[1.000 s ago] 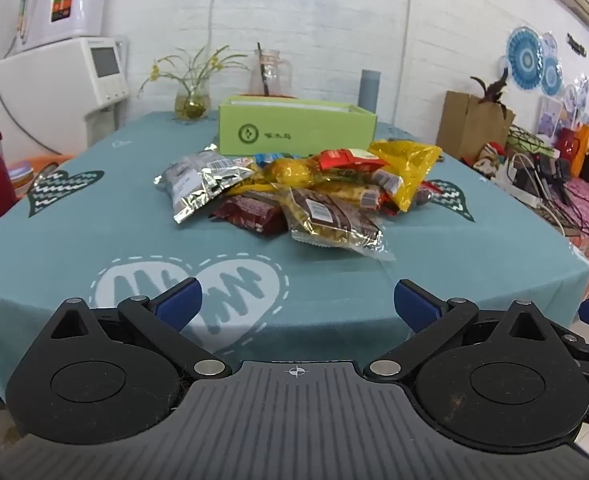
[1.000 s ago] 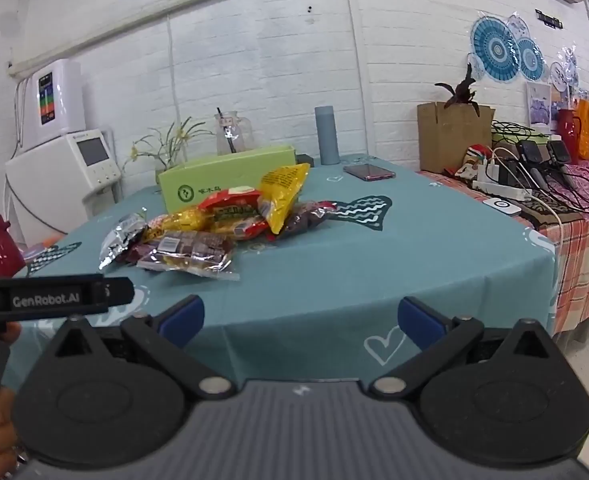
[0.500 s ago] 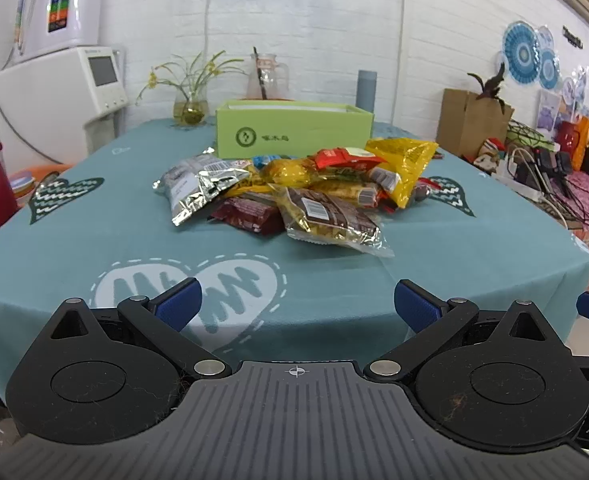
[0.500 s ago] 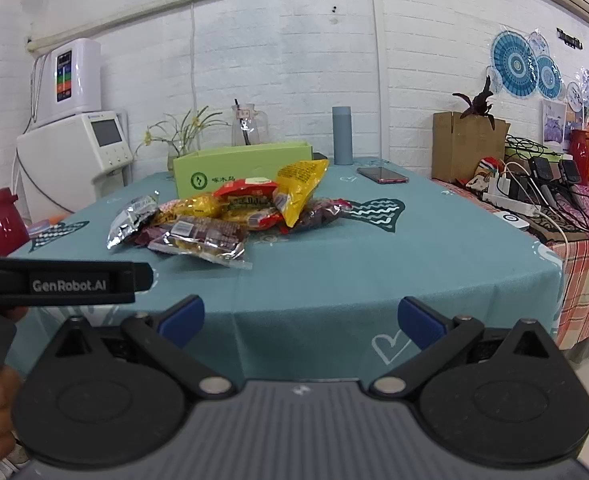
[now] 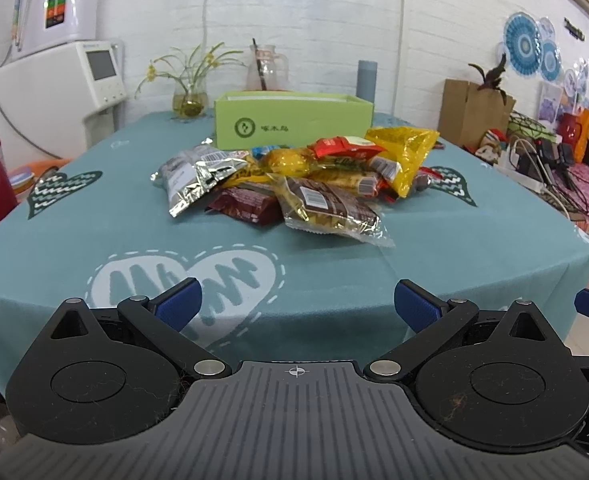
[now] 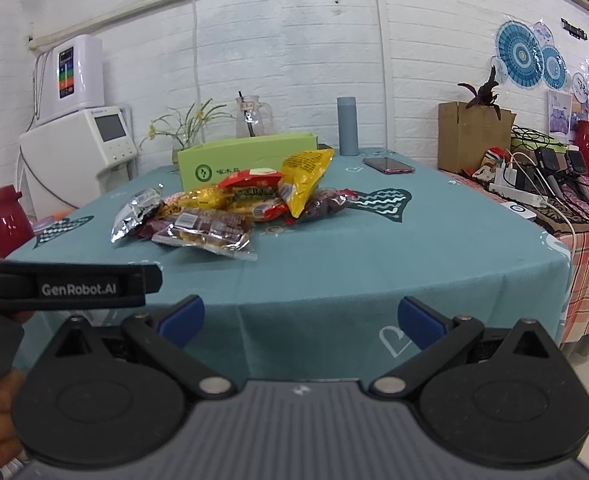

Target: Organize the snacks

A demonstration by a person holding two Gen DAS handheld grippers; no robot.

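Note:
A pile of snack packets (image 5: pixel 302 180) lies in the middle of a teal tablecloth; it also shows in the right wrist view (image 6: pixel 234 204). It holds a silver packet (image 5: pixel 192 178), a yellow bag (image 5: pixel 406 152), a red packet (image 5: pixel 342 146) and a clear brown-cake packet (image 5: pixel 330 212). An open green box (image 5: pixel 292 124) stands just behind the pile, also seen in the right wrist view (image 6: pixel 246 162). My left gripper (image 5: pixel 296 308) is open and empty, short of the table's near edge. My right gripper (image 6: pixel 300 320) is open and empty, at the table's near corner.
A flower vase (image 5: pixel 190 100), glass jug (image 5: pixel 264 68) and grey bottle (image 6: pixel 347 126) stand behind the box. A phone (image 6: pixel 388 165) lies at the back right. A red thermos (image 6: pixel 4 220) and white dispenser (image 5: pixel 58 92) stand left. A cluttered side table (image 6: pixel 554 192) is right.
Both grippers have risen and tilted slightly, so the table sits lower in both views. The snacks and box have not moved. Both grippers stay open.

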